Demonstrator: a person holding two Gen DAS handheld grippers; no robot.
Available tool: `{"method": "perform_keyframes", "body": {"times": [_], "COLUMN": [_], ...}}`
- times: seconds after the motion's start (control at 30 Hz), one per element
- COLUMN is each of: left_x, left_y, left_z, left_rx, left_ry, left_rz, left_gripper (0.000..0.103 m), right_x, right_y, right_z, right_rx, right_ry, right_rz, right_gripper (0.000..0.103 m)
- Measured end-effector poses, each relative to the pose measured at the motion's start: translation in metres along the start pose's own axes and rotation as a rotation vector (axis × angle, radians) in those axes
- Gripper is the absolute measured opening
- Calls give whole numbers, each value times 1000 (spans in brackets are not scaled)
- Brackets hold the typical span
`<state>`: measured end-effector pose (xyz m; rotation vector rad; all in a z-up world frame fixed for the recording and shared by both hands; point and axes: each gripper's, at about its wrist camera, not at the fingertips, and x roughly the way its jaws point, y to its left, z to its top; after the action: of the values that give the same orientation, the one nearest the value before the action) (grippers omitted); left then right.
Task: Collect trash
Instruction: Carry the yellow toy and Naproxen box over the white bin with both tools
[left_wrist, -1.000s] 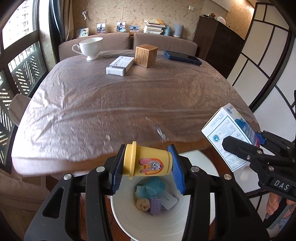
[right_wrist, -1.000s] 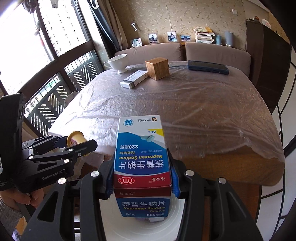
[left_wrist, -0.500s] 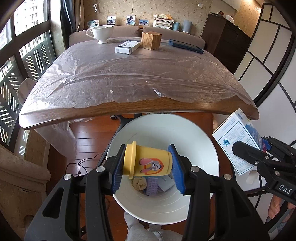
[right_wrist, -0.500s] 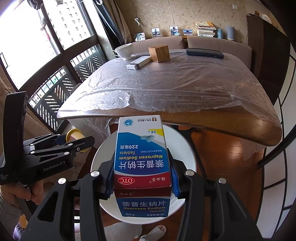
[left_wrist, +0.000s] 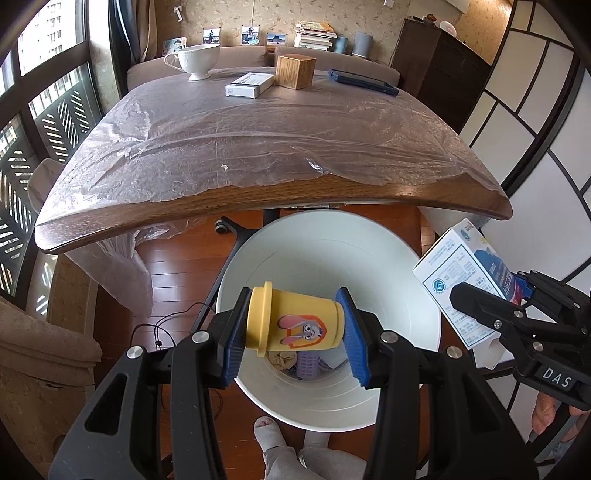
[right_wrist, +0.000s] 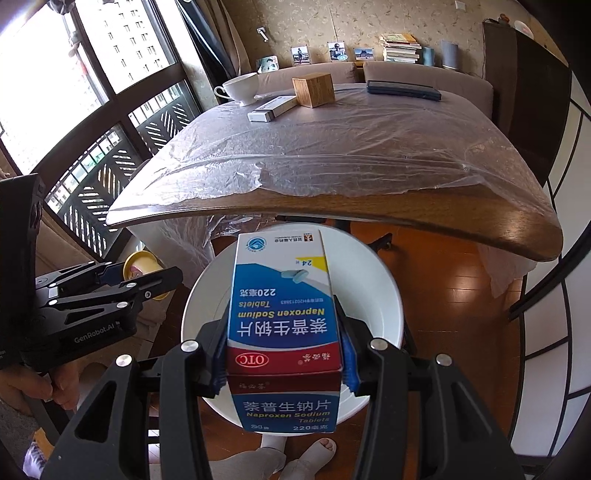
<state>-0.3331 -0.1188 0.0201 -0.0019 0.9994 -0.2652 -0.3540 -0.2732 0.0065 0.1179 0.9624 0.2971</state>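
My left gripper (left_wrist: 293, 325) is shut on a small yellow cup (left_wrist: 295, 326) with a cartoon rabbit, held on its side above the white trash bin (left_wrist: 321, 254). The bin holds several bits of trash at its bottom. My right gripper (right_wrist: 282, 343) is shut on a blue, white and red medicine box (right_wrist: 282, 295), held over the same bin (right_wrist: 388, 295). The box also shows at the right of the left wrist view (left_wrist: 465, 273). The left gripper with the cup (right_wrist: 142, 266) shows at the left of the right wrist view.
The wooden table (left_wrist: 258, 192) under plastic film stands just beyond the bin. On its far side sit a white teacup (left_wrist: 195, 61), a white box (left_wrist: 249, 85), a wooden cube (left_wrist: 295, 70) and a dark blue case (left_wrist: 364, 83). My feet (left_wrist: 269, 432) are below the bin.
Both grippers have pulled back from over the table edge and come down above the bin. The cup has tilted a little in the left gripper. The box is still held.
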Motion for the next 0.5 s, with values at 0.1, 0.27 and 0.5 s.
{"method": "perform_keyframes", "body": {"times": [0.1,0.27,0.5], "left_x": [1,5,12], "left_y": [-1,-1,2], "left_z": [0,1,3], "left_rx": [14,25,29], "left_ry": [1,8,20], "left_rz": [-1,1,7], "left_gripper": [47,47,47], "right_x": [2,8,16], "right_y": [-1,-2,-4], "right_z": [0,-2,-3], "right_rx": [9,17,21], "right_ry": [2,11,28], "right_rz": [-3,-6,-10], "right_gripper": [46,46,46]}}
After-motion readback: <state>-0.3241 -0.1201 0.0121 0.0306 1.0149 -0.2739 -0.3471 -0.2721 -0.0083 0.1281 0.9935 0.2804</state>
